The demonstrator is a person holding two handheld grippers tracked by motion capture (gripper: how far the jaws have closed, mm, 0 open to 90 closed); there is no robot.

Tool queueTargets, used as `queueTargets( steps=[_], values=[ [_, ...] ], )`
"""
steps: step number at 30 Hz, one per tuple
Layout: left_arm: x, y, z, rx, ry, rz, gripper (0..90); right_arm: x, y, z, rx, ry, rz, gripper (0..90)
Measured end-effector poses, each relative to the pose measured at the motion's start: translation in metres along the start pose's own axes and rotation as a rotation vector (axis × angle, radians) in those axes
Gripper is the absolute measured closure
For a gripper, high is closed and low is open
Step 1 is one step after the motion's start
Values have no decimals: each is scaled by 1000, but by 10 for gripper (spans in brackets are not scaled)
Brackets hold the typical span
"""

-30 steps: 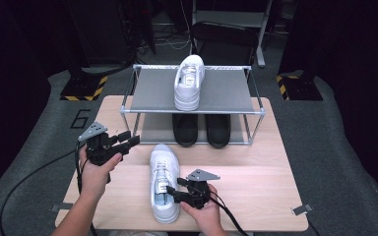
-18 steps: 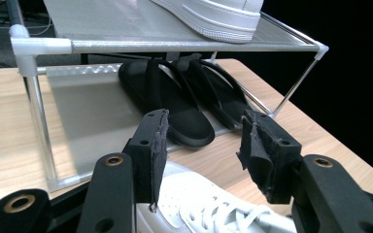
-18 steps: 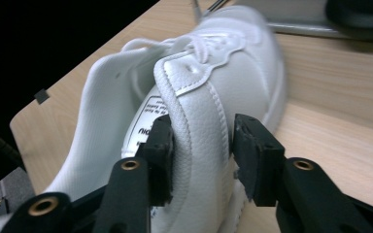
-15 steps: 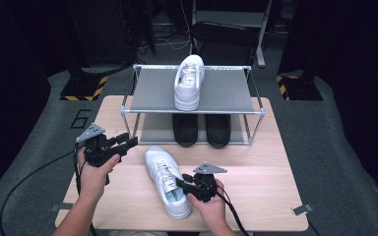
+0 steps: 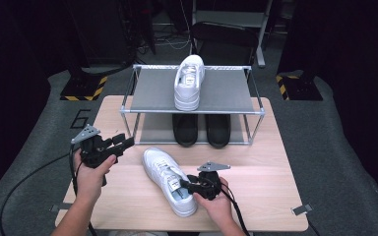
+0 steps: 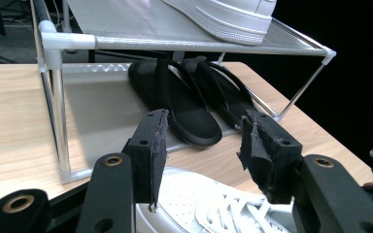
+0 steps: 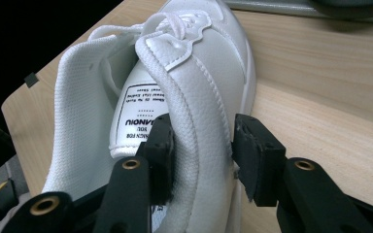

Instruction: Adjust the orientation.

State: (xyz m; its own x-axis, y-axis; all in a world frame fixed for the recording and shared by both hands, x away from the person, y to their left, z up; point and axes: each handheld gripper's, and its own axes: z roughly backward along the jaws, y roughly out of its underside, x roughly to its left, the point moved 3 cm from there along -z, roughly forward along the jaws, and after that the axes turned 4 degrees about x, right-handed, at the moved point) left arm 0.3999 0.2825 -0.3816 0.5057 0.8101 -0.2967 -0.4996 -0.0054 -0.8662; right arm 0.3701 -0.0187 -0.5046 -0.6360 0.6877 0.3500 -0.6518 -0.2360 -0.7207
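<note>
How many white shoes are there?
2. One white sneaker stands on the rack's top shelf; the other white sneaker lies on the table, its side wall between the right claw's jaws. None seems hidden.

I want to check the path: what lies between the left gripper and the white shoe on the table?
Only bare wooden table lies between the left gripper and the white shoe, as the high view shows.

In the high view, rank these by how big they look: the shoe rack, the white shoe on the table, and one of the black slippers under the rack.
1. Shoe rack, clearly the largest.
2. White shoe on the table; it lies nearer the camera, which adds to its apparent size.
3. Black slipper, smallest, though the rack's top shelf hides part of it.
</note>
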Motion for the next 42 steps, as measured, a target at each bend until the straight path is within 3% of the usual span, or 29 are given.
queueTargets(
  steps=[3,14,16,26,34,42],
  values=[
    [1,0,1,-4,-1,2,517,1,0,-1,19,-9,-33,594],
    [5,6,4,-13,-9,26,517,0,-1,-3,34,15,-29,644],
    [6,8,5,-12,-6,24,517,1,-1,-3,36,22,-46,670],
    [9,18,6,-9,-22,38,516,1,-1,-1,14,68,-45,774],
    [13,19,9,-15,-32,50,516,3,1,0,-3,73,-78,791],
    [14,19,9,-16,-31,49,516,2,1,2,-40,78,-72,797]
  ],
)
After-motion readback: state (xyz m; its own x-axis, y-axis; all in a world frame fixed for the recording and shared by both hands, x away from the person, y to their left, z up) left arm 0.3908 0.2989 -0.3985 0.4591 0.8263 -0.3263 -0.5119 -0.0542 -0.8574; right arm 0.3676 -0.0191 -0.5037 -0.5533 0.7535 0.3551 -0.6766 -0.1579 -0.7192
